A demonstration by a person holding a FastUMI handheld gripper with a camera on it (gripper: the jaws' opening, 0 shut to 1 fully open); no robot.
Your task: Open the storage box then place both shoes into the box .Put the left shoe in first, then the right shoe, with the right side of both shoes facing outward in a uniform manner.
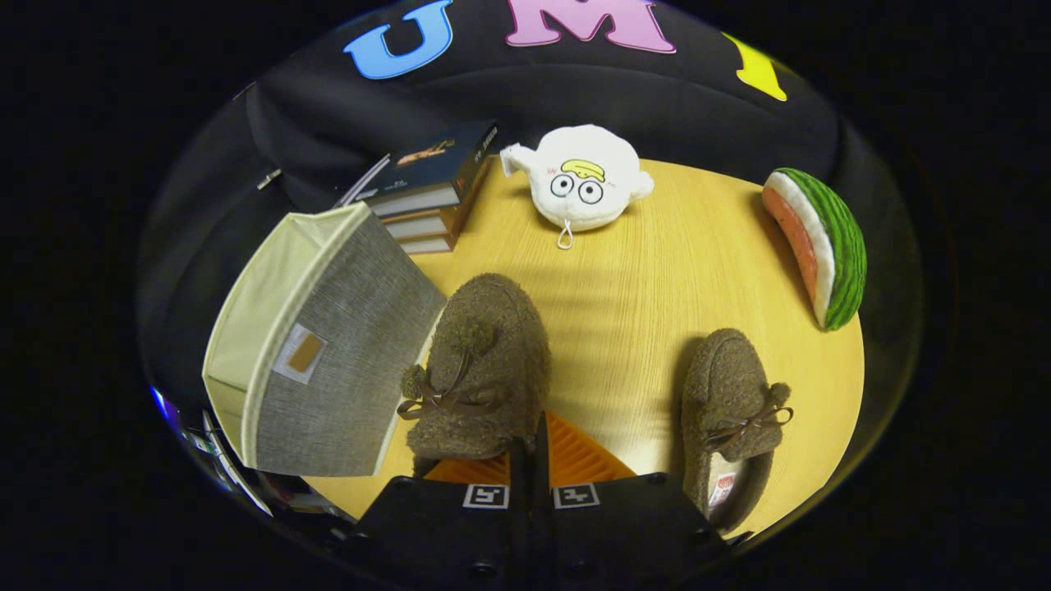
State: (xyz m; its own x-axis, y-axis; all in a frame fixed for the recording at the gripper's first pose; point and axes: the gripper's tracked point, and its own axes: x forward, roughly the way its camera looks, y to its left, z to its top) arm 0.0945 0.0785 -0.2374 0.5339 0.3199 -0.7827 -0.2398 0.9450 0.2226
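Shoe (480, 369) hides the fingertips of the tongs (530, 460) — closed together, grip unclear

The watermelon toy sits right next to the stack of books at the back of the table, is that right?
Not quite. In the gripper view, the watermelon toy lies across the table from the stack of books; the white plush toy sits between them.

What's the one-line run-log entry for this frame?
gripper: shut on left shoe | right shoe: on table | storage box: beside left shoe, lid state unclear
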